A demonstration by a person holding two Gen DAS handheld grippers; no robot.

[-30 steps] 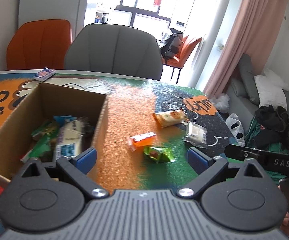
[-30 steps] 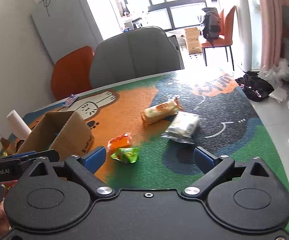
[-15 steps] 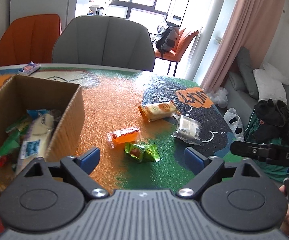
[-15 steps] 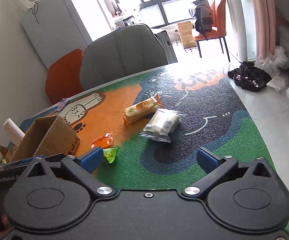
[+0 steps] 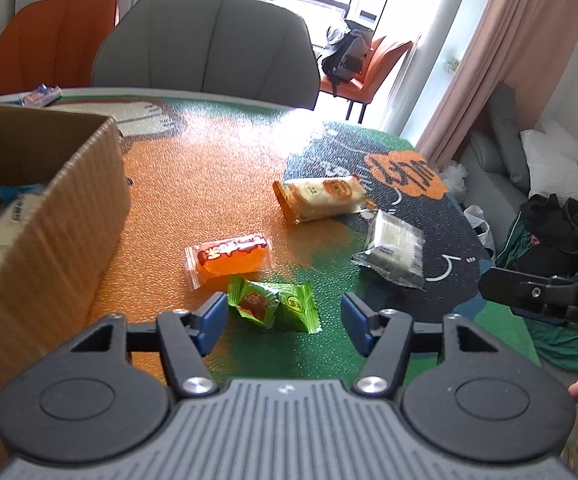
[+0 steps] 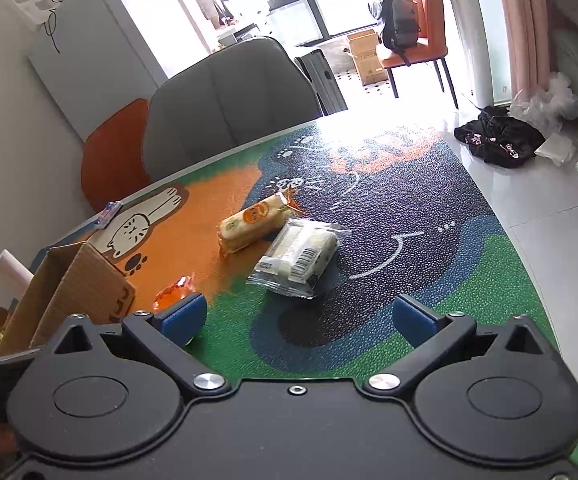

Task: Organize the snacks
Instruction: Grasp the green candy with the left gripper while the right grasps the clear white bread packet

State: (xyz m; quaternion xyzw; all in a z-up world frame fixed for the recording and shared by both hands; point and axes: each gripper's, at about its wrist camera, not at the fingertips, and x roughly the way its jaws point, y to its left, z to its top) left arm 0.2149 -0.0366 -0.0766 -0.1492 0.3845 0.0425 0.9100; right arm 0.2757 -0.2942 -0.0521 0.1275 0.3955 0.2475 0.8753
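Note:
A green snack packet (image 5: 273, 305) lies on the table between the open jaws of my left gripper (image 5: 283, 318), close to the blue pads. An orange jelly packet (image 5: 231, 257) lies just beyond it and shows partly in the right wrist view (image 6: 172, 293). A long cream-and-orange cake packet (image 5: 321, 198) (image 6: 256, 217) and a clear-wrapped white snack (image 5: 393, 249) (image 6: 301, 257) lie further right. The cardboard box (image 5: 49, 216) (image 6: 69, 280) at left holds several snacks. My right gripper (image 6: 299, 316) is open and empty, just short of the clear-wrapped snack.
The table carries a colourful cartoon mat (image 6: 389, 200). A grey chair (image 5: 209, 44) and an orange chair (image 5: 49, 40) stand behind it. A small blue packet (image 5: 41, 95) lies at the far edge. A white roll (image 6: 11, 270) and bottles stand beside the box. The right table edge drops to the floor.
My left gripper moved right from over the box and down to the green packet, which now sits between its jaws. My right gripper moved forward and right toward the clear-wrapped snack.

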